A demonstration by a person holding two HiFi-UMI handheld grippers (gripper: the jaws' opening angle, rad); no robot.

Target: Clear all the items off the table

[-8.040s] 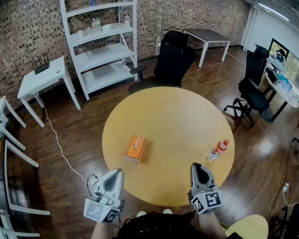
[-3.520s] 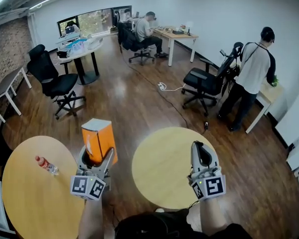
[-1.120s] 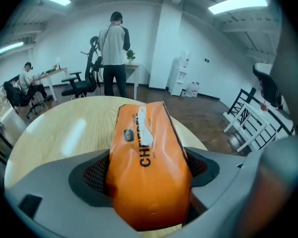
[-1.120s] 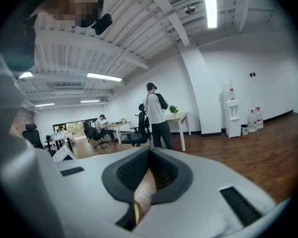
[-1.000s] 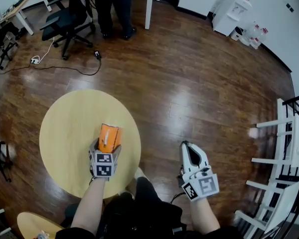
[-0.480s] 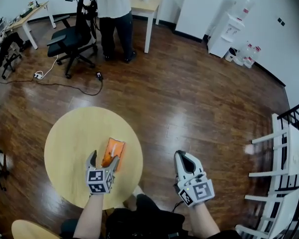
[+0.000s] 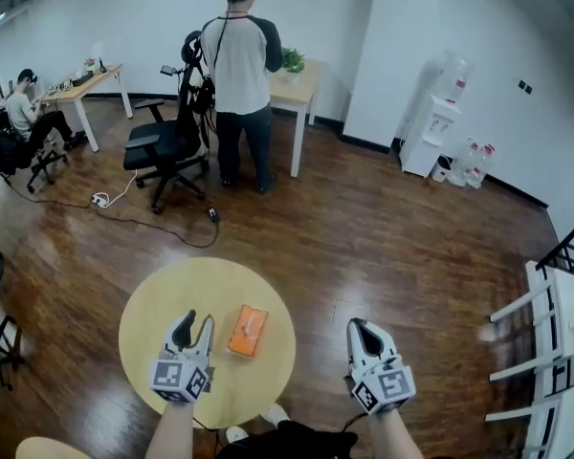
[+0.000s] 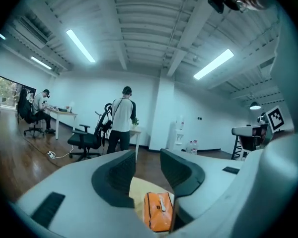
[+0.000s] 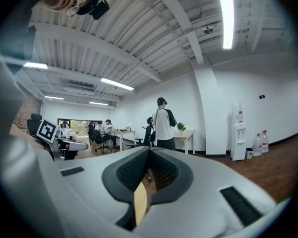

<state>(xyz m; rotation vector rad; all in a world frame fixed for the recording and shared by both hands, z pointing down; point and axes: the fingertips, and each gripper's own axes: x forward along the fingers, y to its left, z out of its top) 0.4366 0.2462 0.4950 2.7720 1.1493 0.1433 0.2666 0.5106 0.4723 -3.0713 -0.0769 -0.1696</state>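
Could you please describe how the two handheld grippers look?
The left gripper and right gripper are smooth white moulded shells, each tapering to two jaws lined with dark ribbed pads. Each carries a white cube with black square markers. No cables show. The left's jaws are closing, nothing between them.

Orange box [image 7: 248, 330] now free, flat on round table [image 7: 156, 312].

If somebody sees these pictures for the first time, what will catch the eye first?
The bright orange pack lies flat on the small round yellow table at the lower left of the head view. The left gripper hangs just beside it, jaws closing on nothing, while the right gripper is shut over the wooden floor. Further back a person stands at a desk, back turned.
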